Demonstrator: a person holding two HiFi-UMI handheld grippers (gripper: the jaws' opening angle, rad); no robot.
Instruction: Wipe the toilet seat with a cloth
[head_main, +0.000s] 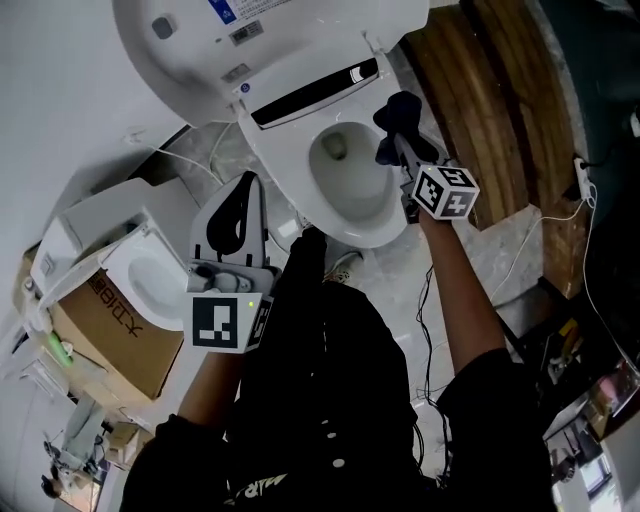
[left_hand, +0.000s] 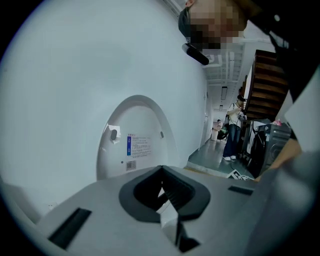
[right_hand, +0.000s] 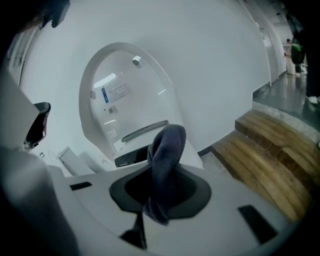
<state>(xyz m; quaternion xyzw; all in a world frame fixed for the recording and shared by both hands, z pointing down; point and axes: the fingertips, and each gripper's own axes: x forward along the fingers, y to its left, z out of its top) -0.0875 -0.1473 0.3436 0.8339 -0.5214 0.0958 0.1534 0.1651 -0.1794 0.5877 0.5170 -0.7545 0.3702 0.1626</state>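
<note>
A white toilet (head_main: 300, 190) stands ahead with its lid (head_main: 260, 40) raised against the wall and a black strip (head_main: 315, 92) behind the bowl. My right gripper (head_main: 398, 140) hovers over the bowl's right rim, shut on a dark blue cloth (head_main: 398, 112). In the right gripper view the cloth (right_hand: 167, 160) sticks up in a folded loop between the jaws and hides them. My left gripper (head_main: 238, 205) is held left of the bowl, apart from it, with its black jaws together and nothing in them. The left gripper (left_hand: 162, 192) faces the raised lid (left_hand: 137, 140).
A second white toilet (head_main: 150, 275) sits on a cardboard box (head_main: 110, 330) at the left. Wooden steps (head_main: 490, 100) run along the right of the toilet. Cables (head_main: 430, 300) lie on the floor near my feet. A person (left_hand: 234, 130) stands far down the corridor.
</note>
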